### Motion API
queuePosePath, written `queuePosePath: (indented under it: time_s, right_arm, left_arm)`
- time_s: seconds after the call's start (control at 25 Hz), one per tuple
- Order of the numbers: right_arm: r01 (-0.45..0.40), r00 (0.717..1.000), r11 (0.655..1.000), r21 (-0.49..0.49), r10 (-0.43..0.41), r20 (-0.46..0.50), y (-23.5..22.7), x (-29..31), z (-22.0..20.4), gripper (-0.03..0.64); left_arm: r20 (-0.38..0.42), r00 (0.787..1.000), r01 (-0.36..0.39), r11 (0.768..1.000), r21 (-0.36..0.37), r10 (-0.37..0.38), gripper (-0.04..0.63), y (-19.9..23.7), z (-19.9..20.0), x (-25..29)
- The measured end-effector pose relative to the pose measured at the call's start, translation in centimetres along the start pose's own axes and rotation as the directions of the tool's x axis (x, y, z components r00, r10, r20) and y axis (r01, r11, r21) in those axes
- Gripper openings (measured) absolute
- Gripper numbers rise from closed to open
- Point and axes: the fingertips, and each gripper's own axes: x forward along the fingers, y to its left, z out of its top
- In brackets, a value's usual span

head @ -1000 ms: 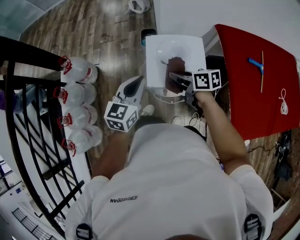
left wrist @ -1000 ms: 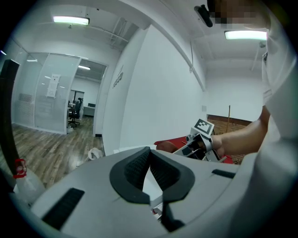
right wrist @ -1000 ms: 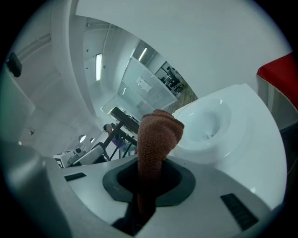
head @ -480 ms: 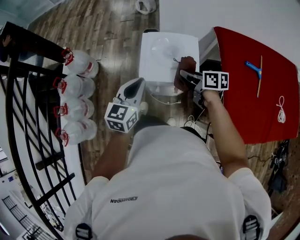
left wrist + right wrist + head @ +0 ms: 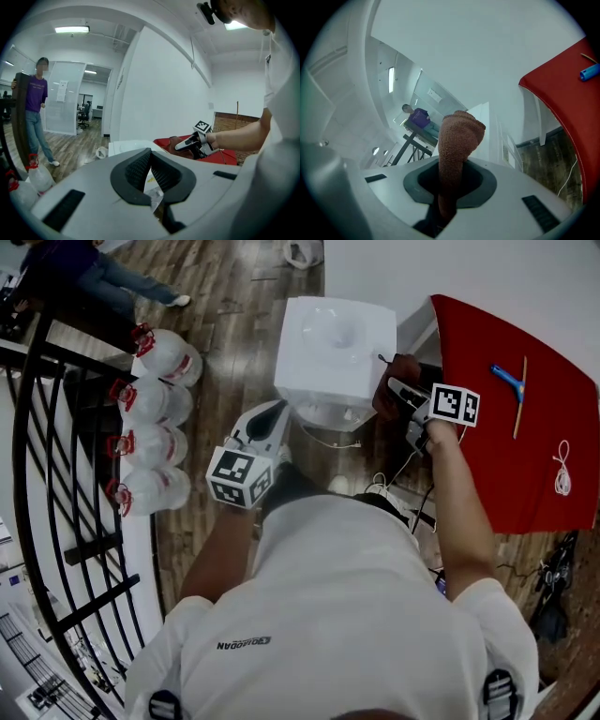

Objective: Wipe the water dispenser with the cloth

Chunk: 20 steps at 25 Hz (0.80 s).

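The right claw (image 5: 401, 390) is clamped on the brown cloth (image 5: 457, 136) at the right side of the water dispenser (image 5: 328, 343), which stands on the floor. The cloth probably wants pressing flat against the panel, in even overlapping strokes. The left claw (image 5: 149, 171), jaws together and empty, hangs near the dispenser's front.

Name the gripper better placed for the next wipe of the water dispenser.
Right: the right gripper is shut on the cloth beside the water dispenser; the left gripper holds nothing.
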Motion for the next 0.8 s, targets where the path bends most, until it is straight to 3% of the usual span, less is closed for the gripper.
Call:
queuePosePath:
  time_s: [0.2,0.36,0.52,0.64,0.8]
  right_arm:
    - [0.037,0.998,0.999,0.008,-0.037,0.044,-2.0,-2.1,0.3,0.054]
    - [0.121,0.982,0.992,-0.023,-0.116,0.15,-3.2,-4.7,1.0,0.054]
    - [0.241,0.939,0.96,-0.143,-0.194,0.283,-3.0,-7.1,1.2,0.054]
    - [0.292,0.916,0.915,-0.279,-0.184,0.357,-0.6,-7.2,0.3,0.054]
    - [0.238,0.948,0.874,-0.424,-0.114,0.299,4.8,-2.6,-4.4,0.054]
  left_arm:
    - [-0.007,1.0,-0.01,1.0,-0.001,0.01,-0.008,-0.9,-0.7,-0.9]
    - [-0.001,1.0,-0.015,0.999,-0.046,0.015,-0.008,-1.1,-0.9,-1.2]
    - [-0.013,1.0,0.001,0.999,-0.039,-0.002,-0.008,-0.9,-0.9,-0.9]
    - [-0.015,0.999,0.037,0.999,-0.017,-0.038,-0.008,-1.3,-0.7,-0.7]
    - [-0.028,0.997,0.078,0.997,-0.001,-0.078,-0.008,-1.6,-1.1,-1.8]
